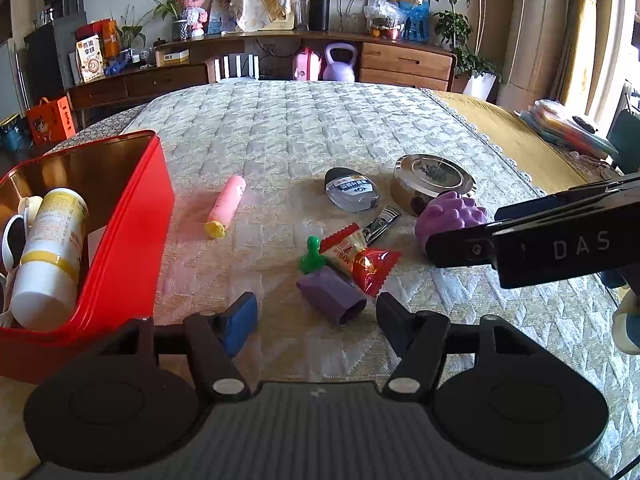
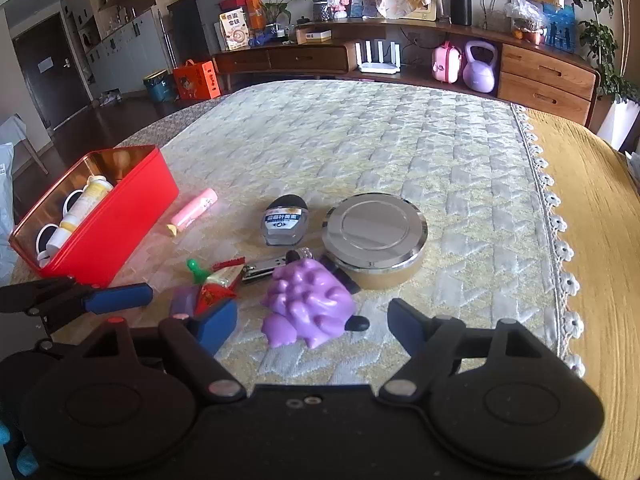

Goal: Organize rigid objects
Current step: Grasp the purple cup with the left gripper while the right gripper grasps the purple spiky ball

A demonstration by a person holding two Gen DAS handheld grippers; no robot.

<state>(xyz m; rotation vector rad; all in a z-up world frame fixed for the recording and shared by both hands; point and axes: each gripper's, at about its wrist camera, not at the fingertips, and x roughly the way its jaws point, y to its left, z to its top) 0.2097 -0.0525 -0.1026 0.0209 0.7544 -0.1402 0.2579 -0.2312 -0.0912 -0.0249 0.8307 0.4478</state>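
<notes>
Hovering w/ jaws apart and empty, left gripper (image 1: 316, 322) over purple block (image 1: 331, 295), right gripper (image 2: 312, 326) over purple toy (image 2: 306, 304); red tin (image 1: 132, 216) holds a bottle (image 1: 50, 256), approx. seven items left on quilt.

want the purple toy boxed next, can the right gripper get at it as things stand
Probably yes: the right gripper is open with the purple toy lying right between its fingers; only the round tin sits close behind it.
</notes>
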